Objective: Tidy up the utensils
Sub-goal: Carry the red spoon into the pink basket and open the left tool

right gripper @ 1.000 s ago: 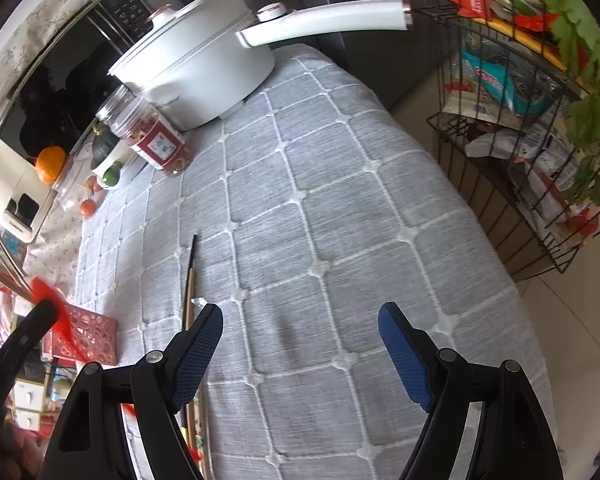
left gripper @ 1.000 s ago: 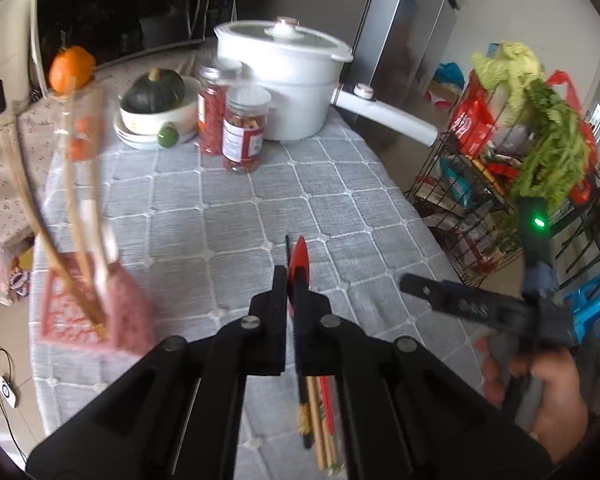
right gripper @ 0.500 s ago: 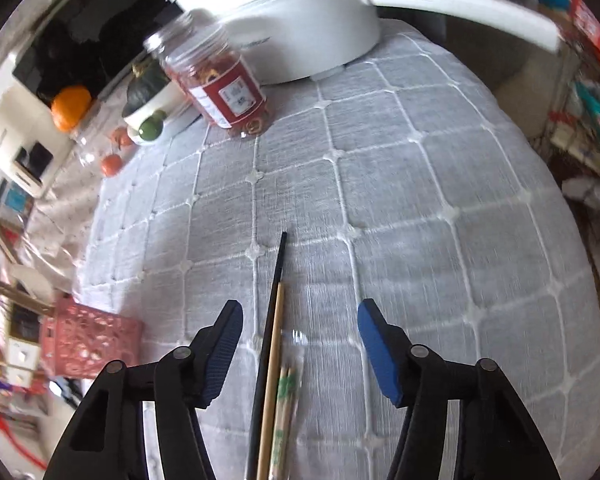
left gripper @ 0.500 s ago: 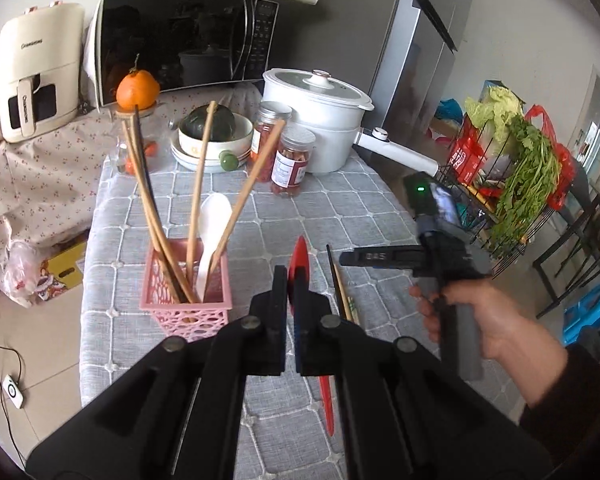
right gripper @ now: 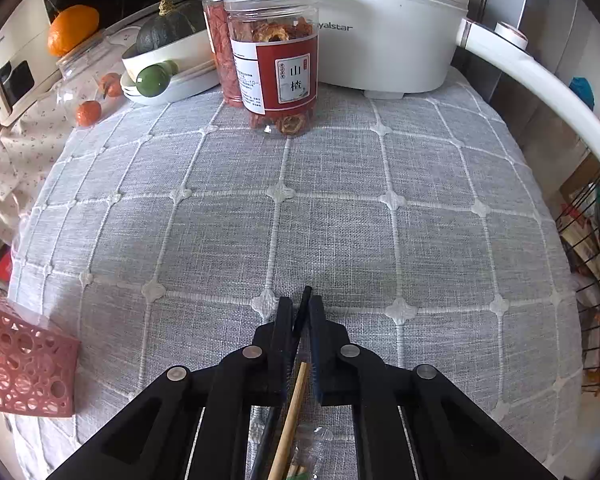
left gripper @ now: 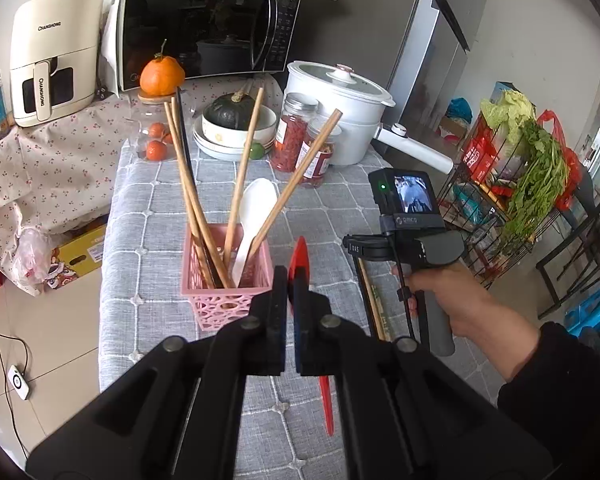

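My left gripper [left gripper: 291, 280] is shut on a red utensil [left gripper: 301, 256], held above the table just right of the pink basket [left gripper: 228, 300]. The basket holds several wooden chopsticks [left gripper: 240, 172] and a white spoon [left gripper: 252, 216]. My right gripper [right gripper: 300, 312] is down on the grey cloth, shut on a black chopstick [right gripper: 305, 300]. A wooden chopstick [right gripper: 290, 420] and a wrapped pair lie under it. The right gripper also shows in the left wrist view [left gripper: 356, 244], over those chopsticks [left gripper: 374, 304].
Two red-filled jars [right gripper: 276, 64], a white pot [right gripper: 380, 20] with a long handle [right gripper: 540, 92], a bowl with a squash [left gripper: 236, 120], and oranges stand at the table's back. A wire rack of vegetables [left gripper: 520, 184] stands right. The basket corner [right gripper: 20, 364] is left.
My right gripper has dropped to the cloth and shut on the black chopstick. My left gripper has pulled back and up with the red utensil, so the basket sits closer to centre.
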Tool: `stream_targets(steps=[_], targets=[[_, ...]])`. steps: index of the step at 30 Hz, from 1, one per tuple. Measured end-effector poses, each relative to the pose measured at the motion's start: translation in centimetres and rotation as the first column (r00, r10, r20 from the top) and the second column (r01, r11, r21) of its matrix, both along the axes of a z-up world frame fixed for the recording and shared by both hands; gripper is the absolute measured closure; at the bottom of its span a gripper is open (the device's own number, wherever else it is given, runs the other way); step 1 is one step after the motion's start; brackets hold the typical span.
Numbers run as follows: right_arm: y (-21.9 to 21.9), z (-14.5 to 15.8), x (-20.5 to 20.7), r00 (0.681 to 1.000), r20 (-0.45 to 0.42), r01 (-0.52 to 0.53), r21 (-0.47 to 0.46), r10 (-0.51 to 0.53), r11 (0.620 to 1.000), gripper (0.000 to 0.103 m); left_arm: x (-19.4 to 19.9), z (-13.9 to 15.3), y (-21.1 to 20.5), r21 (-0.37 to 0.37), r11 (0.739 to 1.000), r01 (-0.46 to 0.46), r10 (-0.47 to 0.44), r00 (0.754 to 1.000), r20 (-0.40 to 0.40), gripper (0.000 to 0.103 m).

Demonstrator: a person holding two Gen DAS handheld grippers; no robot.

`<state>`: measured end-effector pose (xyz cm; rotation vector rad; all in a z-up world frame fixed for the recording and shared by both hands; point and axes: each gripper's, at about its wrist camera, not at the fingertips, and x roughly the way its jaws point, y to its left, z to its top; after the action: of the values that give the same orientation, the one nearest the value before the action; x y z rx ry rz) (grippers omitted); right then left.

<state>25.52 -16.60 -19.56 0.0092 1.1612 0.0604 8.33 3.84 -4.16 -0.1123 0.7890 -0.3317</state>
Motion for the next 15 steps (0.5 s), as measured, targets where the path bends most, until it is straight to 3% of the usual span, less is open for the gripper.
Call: stream_targets(steps=[5,15], targets=[[-1.7,1.7,-2.0,0.998,0.042,0.037,0.149,-0.043,0.988,0.097,-0.1,0.2,0.8,-0.004,1.000,-0.019,0.019,1.000,0.012,0.100],[-2.3,10.1,-8.1,0.970,0.235,0.001,0.233,-0.057,0.972,0.098,-1.2,2.1,2.4,-0.019,0.998,-0.065,0.067,0.993,0.094,0.100]])
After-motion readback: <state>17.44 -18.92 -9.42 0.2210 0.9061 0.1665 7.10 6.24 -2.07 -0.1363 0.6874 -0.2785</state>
